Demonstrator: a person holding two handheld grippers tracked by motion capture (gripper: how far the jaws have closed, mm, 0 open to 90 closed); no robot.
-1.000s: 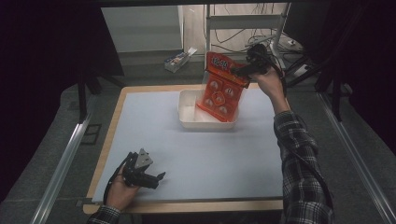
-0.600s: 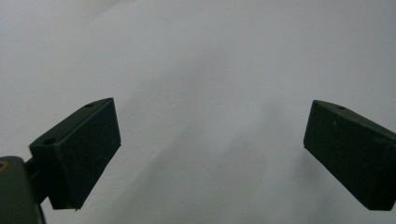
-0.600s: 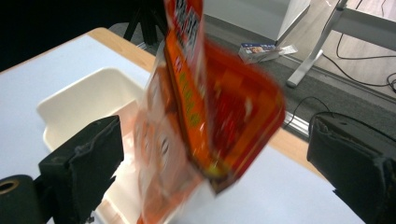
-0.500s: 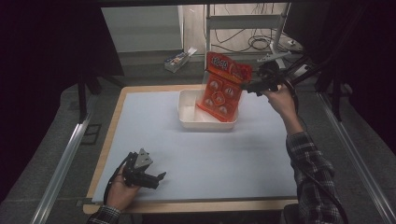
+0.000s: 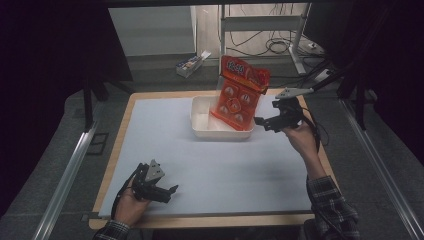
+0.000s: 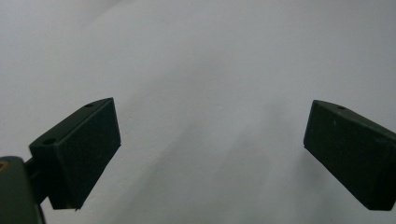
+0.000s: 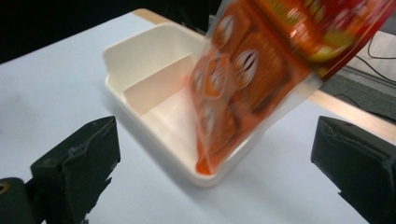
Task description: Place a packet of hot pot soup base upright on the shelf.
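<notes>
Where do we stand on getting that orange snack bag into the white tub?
Looks done: the orange plastic snack bag stands tilted in the white rectangular plastic tub, its top leaning over the far rim. In hand: nothing; the right gripper is open beside the tub, apart from the bag, and the left gripper rests open on the pale blue table mat. Left: possibly laying the bag flat.

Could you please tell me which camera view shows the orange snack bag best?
The high view: the whole orange snack bag stands tilted in the white bin, unobstructed. The right gripper view shows it closer but blurred and cropped; the left gripper view faces bare table.
</notes>
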